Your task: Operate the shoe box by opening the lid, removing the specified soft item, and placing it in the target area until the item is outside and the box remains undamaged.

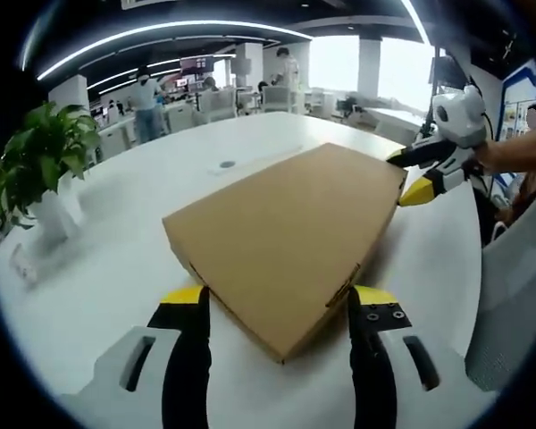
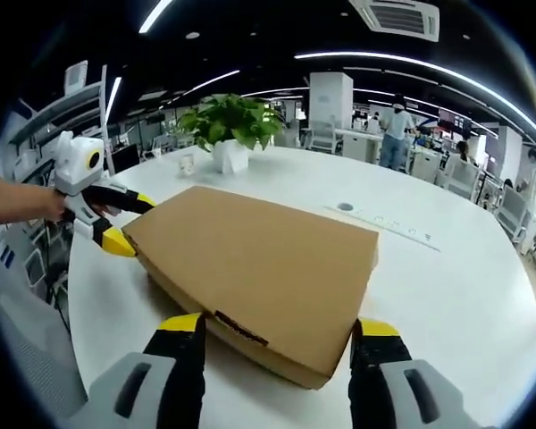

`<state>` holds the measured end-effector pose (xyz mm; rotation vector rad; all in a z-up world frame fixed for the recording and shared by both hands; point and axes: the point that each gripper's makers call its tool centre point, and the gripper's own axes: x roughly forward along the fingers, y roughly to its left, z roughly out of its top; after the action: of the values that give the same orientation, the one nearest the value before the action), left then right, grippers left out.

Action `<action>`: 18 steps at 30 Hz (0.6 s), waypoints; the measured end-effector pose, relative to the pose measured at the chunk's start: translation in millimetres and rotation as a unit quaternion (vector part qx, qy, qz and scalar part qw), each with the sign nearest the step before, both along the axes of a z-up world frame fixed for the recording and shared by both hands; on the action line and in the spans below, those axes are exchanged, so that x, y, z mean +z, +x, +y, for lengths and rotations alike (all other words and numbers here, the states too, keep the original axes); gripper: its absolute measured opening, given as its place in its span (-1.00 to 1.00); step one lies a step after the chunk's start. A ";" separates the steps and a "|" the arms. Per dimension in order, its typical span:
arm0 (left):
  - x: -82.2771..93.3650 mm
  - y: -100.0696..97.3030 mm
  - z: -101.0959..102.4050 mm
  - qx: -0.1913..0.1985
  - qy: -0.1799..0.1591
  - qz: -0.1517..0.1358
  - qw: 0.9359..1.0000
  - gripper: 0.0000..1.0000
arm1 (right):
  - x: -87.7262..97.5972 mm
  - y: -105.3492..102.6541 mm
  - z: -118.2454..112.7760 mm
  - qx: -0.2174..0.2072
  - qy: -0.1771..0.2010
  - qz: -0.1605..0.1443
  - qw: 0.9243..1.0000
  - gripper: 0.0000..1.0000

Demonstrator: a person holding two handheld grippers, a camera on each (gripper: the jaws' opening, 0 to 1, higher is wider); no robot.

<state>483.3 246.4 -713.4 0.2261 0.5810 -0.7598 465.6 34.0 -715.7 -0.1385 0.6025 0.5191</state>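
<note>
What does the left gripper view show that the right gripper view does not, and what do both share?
Left gripper view: the right gripper at the far corner of the closed brown cardboard shoe box, jaws astride it. Right gripper view: the left gripper at the opposite corner, and a square ceiling vent. Both: the box on the round white table, and the green potted plant.

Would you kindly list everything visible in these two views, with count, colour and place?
shoe box: one, brown cardboard, lid closed, middle of the table.
table: one, white, rounded, under the box.
potted plant: one, green leaves in a white pot, on the table away from the box.
round insert: one, grey, in the tabletop beyond the box.
people: several, standing in the office background.
left hand-held gripper: one, yellow-tipped, open at one box corner.
right hand-held gripper: one, yellow-tipped, open at the opposite corner.
</note>
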 end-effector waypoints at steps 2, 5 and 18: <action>-0.1 -0.6 2.0 0.000 0.000 0.000 1.000 0.24 | 0.1 -1.8 2.3 0.000 0.000 -0.001 1.000 0.24; 0.0 -3.9 6.0 -0.001 0.000 -0.001 1.000 0.24 | 0.3 -4.9 6.2 0.000 0.001 -0.001 1.000 0.23; 0.7 -13.6 21.8 -0.014 0.008 0.005 1.000 0.23 | 0.8 -22.3 23.4 -0.009 0.003 -0.006 1.000 0.20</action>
<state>469.7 268.2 -712.7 0.2449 0.5949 -0.7841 443.3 57.3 -714.9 -0.1293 0.5902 0.5020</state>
